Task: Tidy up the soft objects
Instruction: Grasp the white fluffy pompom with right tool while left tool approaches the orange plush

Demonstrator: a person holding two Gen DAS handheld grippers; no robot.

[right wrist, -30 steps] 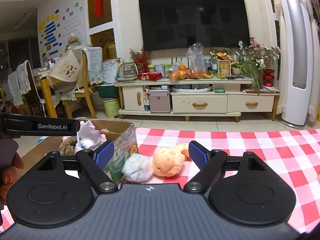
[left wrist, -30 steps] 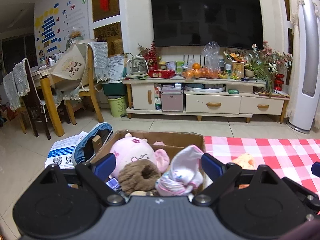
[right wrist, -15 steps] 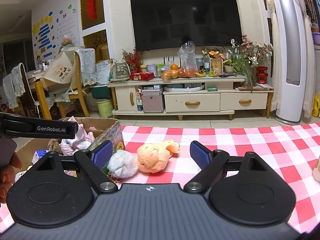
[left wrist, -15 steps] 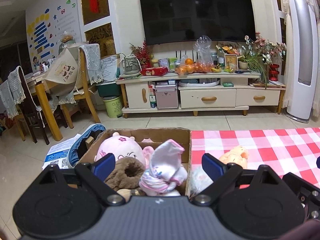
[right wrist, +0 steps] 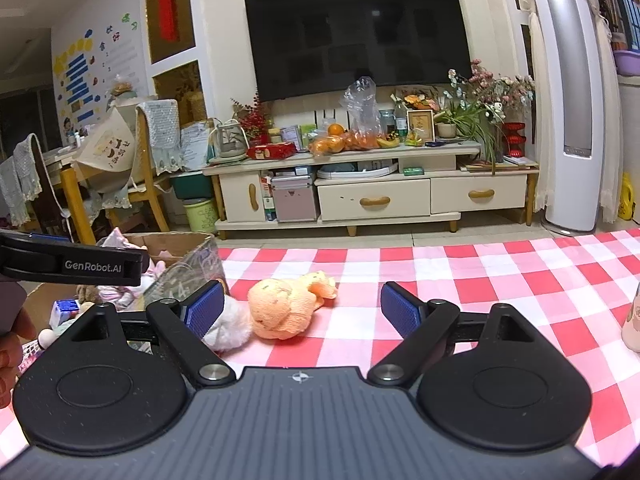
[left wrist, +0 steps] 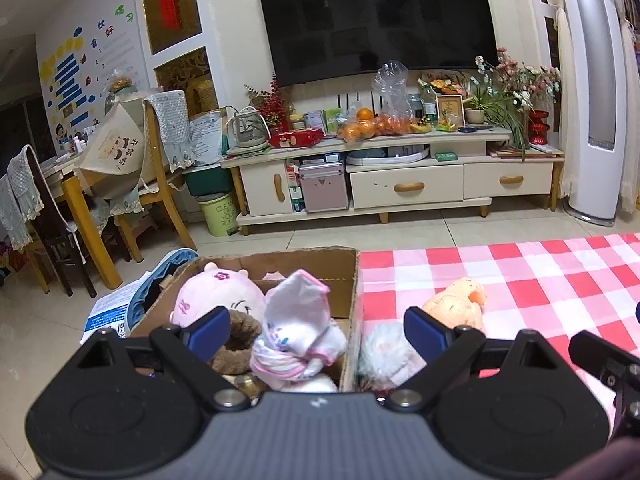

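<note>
Both claws are gaping, gripping nothing. The left claw (left wrist: 316,330) is hovering over the box (left wrist: 348,276). The right claw (right wrist: 302,308) is facing the orange toy (right wrist: 280,312) at 12 o'clock, the pompom (right wrist: 228,330) lying at 9 o'clock of it.

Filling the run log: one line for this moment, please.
left gripper: open, over cardboard box | right gripper: open, before orange plush | white pompom: on cloth

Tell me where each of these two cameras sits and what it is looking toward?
Left wrist: on the left tool, over the cardboard box of soft toys; its open blue pads show.
Right wrist: on the right tool, over the checked cloth, facing the orange toy; the left tool and fingers show.
Shared: box, orange toy, white pompom, TV.
</note>
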